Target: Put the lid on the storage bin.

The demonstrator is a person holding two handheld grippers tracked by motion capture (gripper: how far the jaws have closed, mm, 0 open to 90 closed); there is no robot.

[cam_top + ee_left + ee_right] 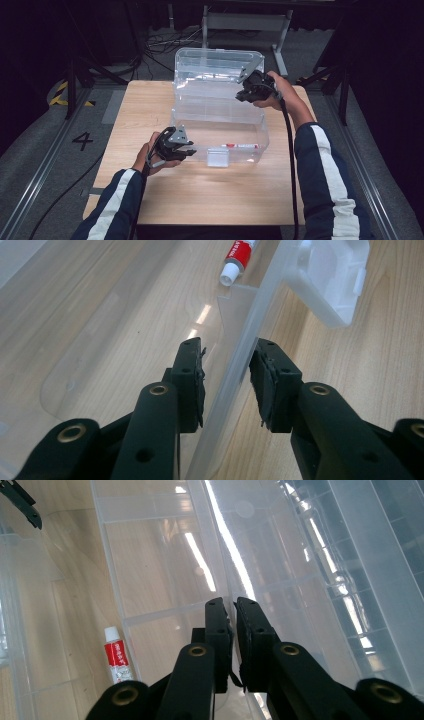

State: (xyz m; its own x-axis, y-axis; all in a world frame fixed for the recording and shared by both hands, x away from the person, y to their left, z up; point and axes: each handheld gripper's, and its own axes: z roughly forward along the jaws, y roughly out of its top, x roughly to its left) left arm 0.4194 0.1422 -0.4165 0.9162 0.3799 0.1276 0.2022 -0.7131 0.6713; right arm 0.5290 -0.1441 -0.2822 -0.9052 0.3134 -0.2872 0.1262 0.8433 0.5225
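Dark floor and cables lay behind the wooden table (150, 200). I had the left tool (186, 151) at the near left corner of the clear box (220, 107), its jaws set astride the front wall (235, 375), one pad inside and one outside. A gap showed at each pad, so I read it as open around the wall, not clamped. Just past those jaws a white latch (332, 280) hung on the outside of the wall, and a red-and-white tube (239, 255) lay on the box floor inside.

My right tool (245, 94) was up at the far right of the box, where the raised lid (215, 62) stood nearly upright behind the box. Its jaws were pressed almost together; in the right tool view a thin clear edge ran up from between them, but I could not tell whether they pinched it. The tube (116, 660) lay below on the box floor, near the front wall, well apart from that tool.
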